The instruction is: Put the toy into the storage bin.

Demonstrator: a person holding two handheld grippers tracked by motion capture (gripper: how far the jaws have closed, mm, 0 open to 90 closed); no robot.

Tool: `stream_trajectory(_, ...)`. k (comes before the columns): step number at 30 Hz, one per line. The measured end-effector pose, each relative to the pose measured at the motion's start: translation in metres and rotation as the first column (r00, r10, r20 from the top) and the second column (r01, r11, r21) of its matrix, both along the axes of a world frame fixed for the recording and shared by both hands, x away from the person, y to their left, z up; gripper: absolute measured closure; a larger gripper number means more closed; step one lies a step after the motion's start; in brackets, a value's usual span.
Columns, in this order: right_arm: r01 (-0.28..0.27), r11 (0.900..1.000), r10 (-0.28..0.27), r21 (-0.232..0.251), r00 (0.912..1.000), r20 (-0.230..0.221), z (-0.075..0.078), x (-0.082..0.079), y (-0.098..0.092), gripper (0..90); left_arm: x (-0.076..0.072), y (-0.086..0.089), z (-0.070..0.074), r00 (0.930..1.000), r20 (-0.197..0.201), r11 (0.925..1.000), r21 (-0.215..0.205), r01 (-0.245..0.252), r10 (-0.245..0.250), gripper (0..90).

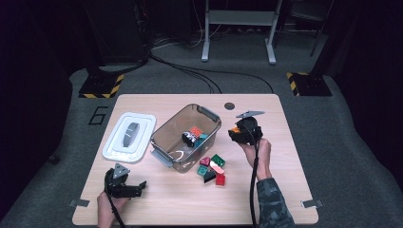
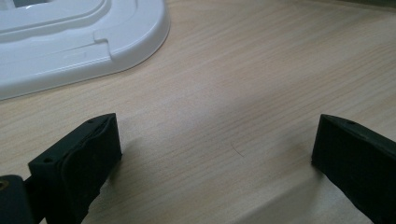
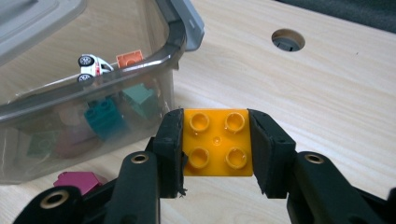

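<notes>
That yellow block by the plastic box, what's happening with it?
A person is holding a tool in each hand and sorting toy bricks. The right tool is clamped on a yellow brick, held beside the clear bin, which already holds a few bricks and a toy car. More bricks wait on the table. The left tool rests open near the white lid.
</notes>
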State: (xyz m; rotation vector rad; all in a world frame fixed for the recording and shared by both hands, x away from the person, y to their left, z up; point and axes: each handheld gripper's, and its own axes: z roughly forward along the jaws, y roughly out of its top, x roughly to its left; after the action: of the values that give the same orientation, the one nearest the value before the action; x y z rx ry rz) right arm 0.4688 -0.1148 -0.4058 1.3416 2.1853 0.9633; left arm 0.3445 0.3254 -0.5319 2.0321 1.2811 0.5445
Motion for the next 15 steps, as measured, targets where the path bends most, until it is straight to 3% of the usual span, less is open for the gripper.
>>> stream_trajectory(15, -0.025, 1.0, 0.026, -0.02, 0.9983, 0.053, 0.036, 0.009, 0.014, 58.5, 0.0, 0.0, 0.0, 1.0, 0.0, 1.0, 0.001, 0.0, 0.0, 1.1)
